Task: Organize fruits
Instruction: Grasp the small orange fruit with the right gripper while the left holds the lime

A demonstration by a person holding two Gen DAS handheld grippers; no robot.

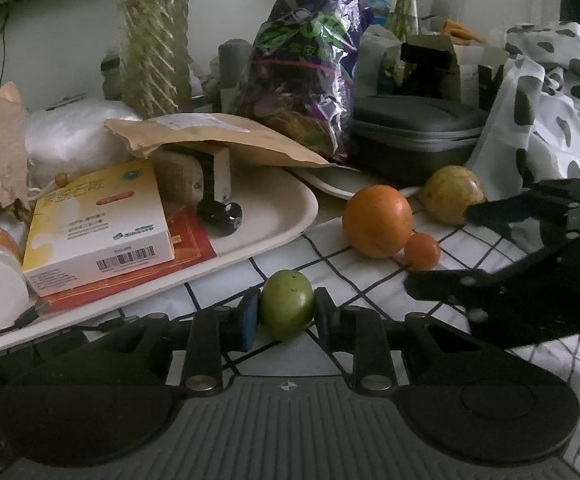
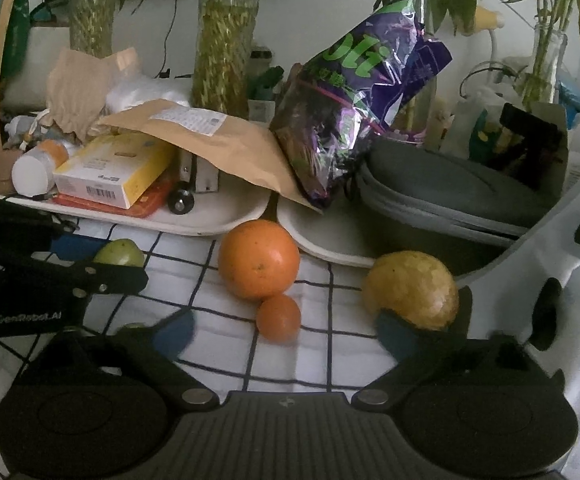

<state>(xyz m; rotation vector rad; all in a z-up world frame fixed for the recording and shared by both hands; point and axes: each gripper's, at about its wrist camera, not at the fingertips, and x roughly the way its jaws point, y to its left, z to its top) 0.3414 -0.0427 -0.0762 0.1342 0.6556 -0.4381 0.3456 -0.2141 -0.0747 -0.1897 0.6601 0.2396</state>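
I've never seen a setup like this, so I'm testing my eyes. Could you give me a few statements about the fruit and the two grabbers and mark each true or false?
1. The left gripper is clamped on the green fruit. True.
2. The right gripper grips the big orange. False: its fingers stand wide apart, holding nothing.
3. The small orange fruit touches the big orange. True.
4. The yellow fruit lies in the white tray. False: it rests on the checked cloth.

"Simcere" on yellow box, "GenRobot.AI" on left gripper, "Oli" on purple bag.
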